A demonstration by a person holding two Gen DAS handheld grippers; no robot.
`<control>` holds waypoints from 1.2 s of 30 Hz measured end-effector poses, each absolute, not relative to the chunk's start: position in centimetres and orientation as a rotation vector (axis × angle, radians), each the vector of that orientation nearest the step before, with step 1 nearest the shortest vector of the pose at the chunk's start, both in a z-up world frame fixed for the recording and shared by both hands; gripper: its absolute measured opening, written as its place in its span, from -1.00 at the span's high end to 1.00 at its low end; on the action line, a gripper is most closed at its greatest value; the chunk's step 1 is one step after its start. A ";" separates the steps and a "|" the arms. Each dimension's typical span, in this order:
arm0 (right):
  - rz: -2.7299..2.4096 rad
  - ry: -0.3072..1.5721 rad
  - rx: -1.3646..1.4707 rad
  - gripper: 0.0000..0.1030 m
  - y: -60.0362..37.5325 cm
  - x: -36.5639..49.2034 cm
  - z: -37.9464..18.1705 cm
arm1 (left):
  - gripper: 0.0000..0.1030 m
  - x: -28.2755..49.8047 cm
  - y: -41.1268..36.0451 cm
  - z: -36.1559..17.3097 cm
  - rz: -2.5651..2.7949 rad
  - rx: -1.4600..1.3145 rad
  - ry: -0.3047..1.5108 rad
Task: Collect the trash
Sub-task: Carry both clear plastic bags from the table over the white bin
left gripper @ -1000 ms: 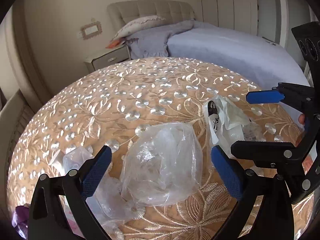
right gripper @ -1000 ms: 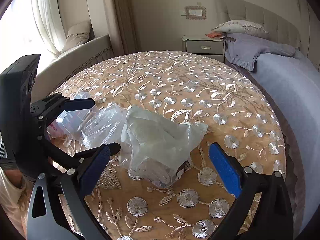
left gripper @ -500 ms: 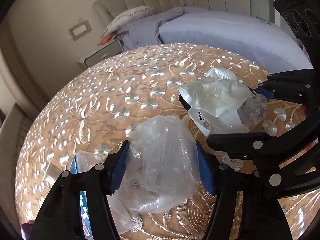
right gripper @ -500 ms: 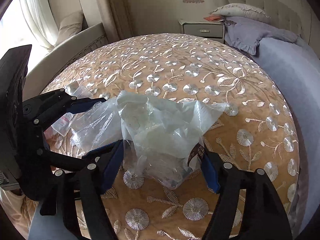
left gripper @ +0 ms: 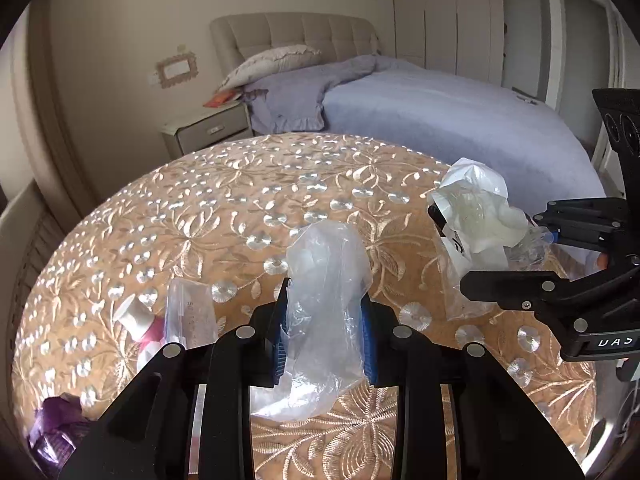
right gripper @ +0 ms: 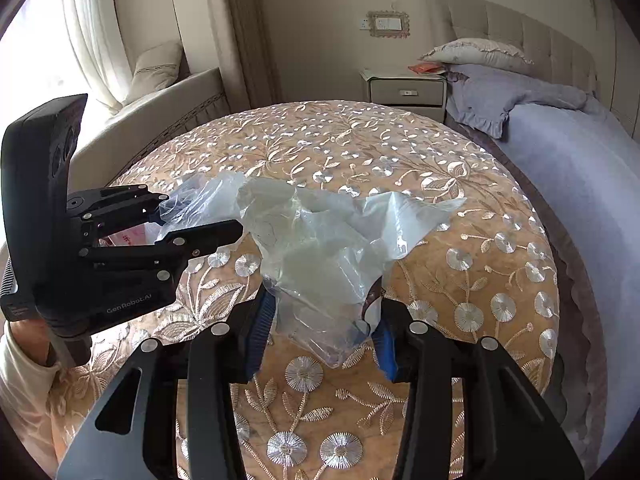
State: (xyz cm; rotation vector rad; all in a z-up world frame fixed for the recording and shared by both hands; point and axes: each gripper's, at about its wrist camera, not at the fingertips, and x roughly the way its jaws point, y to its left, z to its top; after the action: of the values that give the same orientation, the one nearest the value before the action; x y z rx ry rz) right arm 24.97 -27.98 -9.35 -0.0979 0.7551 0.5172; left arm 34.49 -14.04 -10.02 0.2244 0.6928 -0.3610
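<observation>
A crumpled clear plastic bag [left gripper: 326,264] stands up between the blue pads of my left gripper [left gripper: 324,320], which is shut on it just above the embroidered round table [left gripper: 240,200]. My right gripper [right gripper: 322,320] grips a larger whitish plastic bag [right gripper: 320,240] with clear wrapping inside, its jaws still closing and the pads pressing on the plastic. In the left wrist view that bag [left gripper: 476,208] and the right gripper [left gripper: 500,248] are at the right. In the right wrist view the left gripper [right gripper: 202,212] is at the left with its bag [right gripper: 200,196].
On the table's left lie a small white-capped bottle with a pink label [left gripper: 136,316], a flat clear packet [left gripper: 188,312] and a purple wrapper [left gripper: 56,424]. A bed [left gripper: 440,120] and a nightstand [left gripper: 208,128] stand beyond the table, and a sofa [right gripper: 160,92] is at the left.
Both grippers went from wide open around their bags to closed on them, and both bags have lifted a little off the tablecloth.
</observation>
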 end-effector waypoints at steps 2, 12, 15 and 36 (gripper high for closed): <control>0.526 0.735 -0.102 0.11 -28.3 23.4 -8.6 | 0.45 32.9 -14.1 -9.0 -0.393 0.217 0.678; 0.536 0.620 -0.170 0.11 -30.3 15.1 -4.8 | 0.45 23.7 -12.8 -3.5 -0.431 0.234 0.552; 0.544 0.600 -0.171 0.11 -31.1 12.6 -4.3 | 0.45 20.9 -12.9 -2.6 -0.452 0.244 0.535; 0.485 0.774 -0.201 0.11 -36.9 -2.7 -13.4 | 0.44 6.8 -24.7 -13.1 -0.726 0.364 0.670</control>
State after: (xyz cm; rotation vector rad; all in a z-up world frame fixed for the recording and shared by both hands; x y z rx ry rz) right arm -2.74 -36.91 -13.42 -0.2008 0.7739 0.4845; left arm 6.77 -24.70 -13.13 0.3644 0.6696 -0.7261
